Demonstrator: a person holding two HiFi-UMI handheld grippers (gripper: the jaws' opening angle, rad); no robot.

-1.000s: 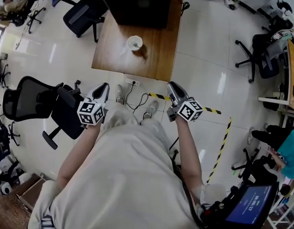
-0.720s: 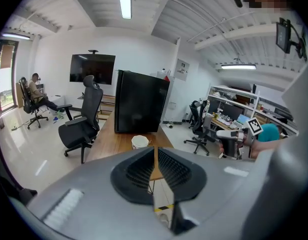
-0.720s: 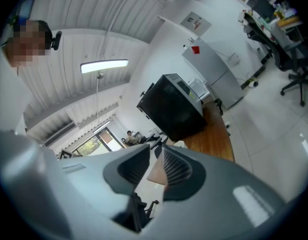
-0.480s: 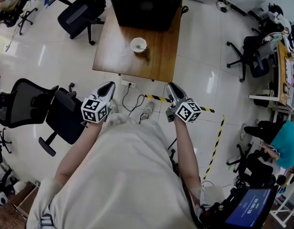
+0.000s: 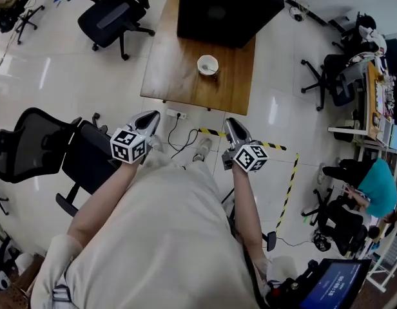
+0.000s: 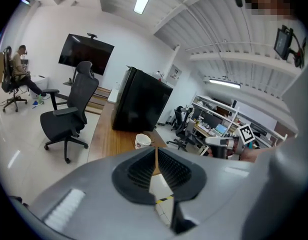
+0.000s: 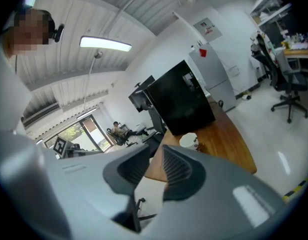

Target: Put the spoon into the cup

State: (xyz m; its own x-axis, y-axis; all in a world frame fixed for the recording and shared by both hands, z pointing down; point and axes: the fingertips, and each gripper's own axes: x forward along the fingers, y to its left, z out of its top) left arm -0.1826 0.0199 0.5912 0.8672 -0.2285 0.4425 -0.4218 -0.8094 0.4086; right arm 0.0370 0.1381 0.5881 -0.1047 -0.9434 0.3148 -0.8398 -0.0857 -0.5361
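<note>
Cup (image 5: 207, 64) stands on table (image 5: 166, 76), upper centre of frame. Both grippers at mid-frame, well apart from it. Left gripper (image 5: 147, 117): jaw tips together, empty. Right gripper (image 5: 231, 123): narrow gap, empty.

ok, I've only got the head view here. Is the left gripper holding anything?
Observer: No. The left gripper view shows the left gripper with its jaws together and nothing between them.
Operator: And the right one?
Observer: The right gripper has its jaws a little apart, and the gap is empty.
Operator: Is the cup plain white? It's just a rim from above.
Observer: Not quite. In the left gripper view the cup has some print on its side, too small to read.
</note>
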